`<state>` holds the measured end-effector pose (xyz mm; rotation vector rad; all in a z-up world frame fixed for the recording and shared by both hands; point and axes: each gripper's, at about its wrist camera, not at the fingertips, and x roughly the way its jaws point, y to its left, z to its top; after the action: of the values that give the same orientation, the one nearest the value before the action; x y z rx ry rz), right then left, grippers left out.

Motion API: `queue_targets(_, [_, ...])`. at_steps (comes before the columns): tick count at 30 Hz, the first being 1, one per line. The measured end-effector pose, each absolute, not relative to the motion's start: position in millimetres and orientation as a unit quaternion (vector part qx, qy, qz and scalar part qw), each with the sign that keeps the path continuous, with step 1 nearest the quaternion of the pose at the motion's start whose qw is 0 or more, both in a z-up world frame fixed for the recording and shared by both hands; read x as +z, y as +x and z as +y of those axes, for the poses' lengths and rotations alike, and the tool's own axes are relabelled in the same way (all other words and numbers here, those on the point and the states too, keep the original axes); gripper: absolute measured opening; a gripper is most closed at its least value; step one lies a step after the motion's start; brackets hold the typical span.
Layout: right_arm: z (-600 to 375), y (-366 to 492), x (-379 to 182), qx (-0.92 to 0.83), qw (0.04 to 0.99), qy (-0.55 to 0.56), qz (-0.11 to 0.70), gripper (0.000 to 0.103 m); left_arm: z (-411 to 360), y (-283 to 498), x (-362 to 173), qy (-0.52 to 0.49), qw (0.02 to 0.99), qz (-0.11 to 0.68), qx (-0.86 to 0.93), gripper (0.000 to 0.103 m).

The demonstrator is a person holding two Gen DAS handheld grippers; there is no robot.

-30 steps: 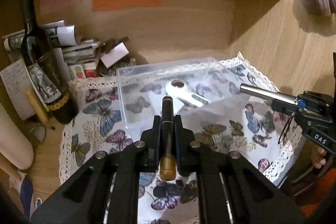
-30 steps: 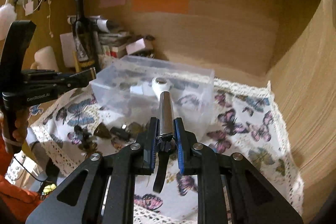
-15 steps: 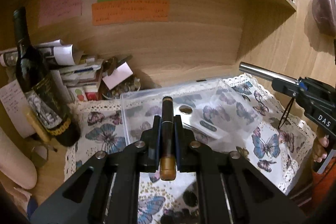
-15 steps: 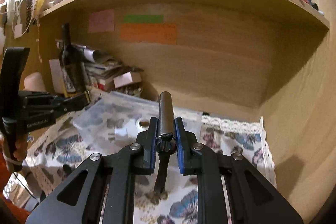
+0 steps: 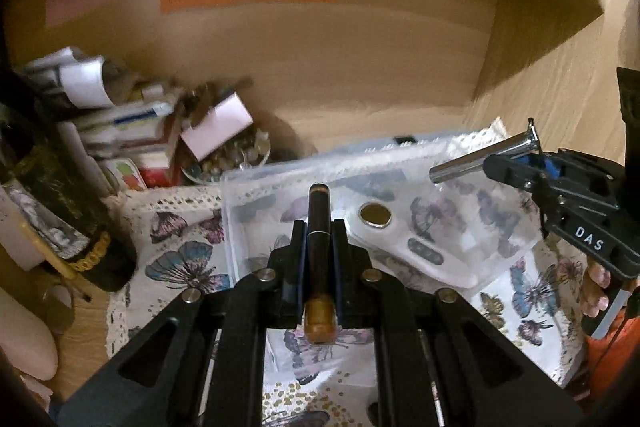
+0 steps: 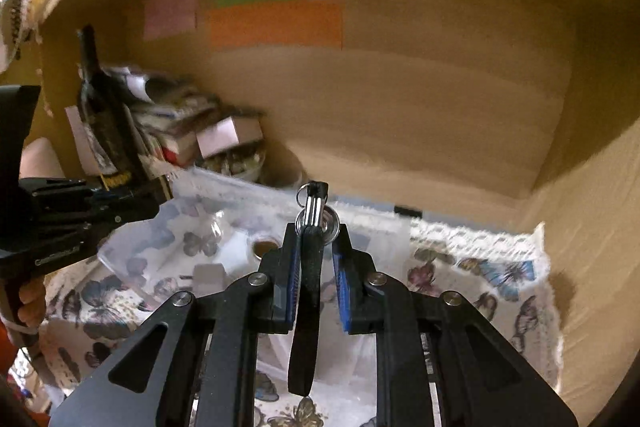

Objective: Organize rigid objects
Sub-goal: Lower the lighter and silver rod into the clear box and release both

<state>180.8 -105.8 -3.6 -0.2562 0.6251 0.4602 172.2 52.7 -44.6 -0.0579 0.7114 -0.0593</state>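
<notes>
A: Left tool [image 5: 319, 247] pinching a dark pen [image 5: 318, 227], over the clear box's [image 5: 256, 183] near wall. Right tool [image 6: 316, 247]?
B: Pinching a metal tube [image 6: 313, 209] above the same box. White gadget [image 5: 408, 247] already inside.
A: Risk?
B: Both tools crowd one box: they may collide, or a drop bounces onto the worktop's butterfly cloth [image 5: 180, 267].

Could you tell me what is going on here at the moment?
A person is sorting small hard items into a clear plastic box on a butterfly-print cloth. The left gripper is shut on a dark pen with a gold end, held over the box. The right gripper holds a silver metal tube with a black strap above the box. A white device already lies inside.
</notes>
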Motion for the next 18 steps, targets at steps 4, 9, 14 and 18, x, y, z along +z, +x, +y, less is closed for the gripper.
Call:
queue_targets(4, [-106.4,194.0,-24.1,0.218,0.907,-0.128,0.337,0.014,52.7,183.8,-59.6,-0.031,0.927,0.372,-0.031,0.010])
queue_targets(9, [-110.0,203.7,-37.5,0.209,0.900,-0.127,0.362,0.014,48.5,192.8,-71.8,-0.029,0.920,0.390,-0.038,0.010])
queue_targets(14, [-108.7,205.2,-44.4,0.202,0.891,-0.135,0.383,0.014,43.4,198.1,-73.6,-0.024,0.917,0.395,-0.042,0.010])
queue_targets(18, [-107.6,203.5,-44.4,0.205,0.889,-0.139,0.385,0.015,44.7,195.4,-68.8,-0.024,0.918,0.393,-0.040,0.010])
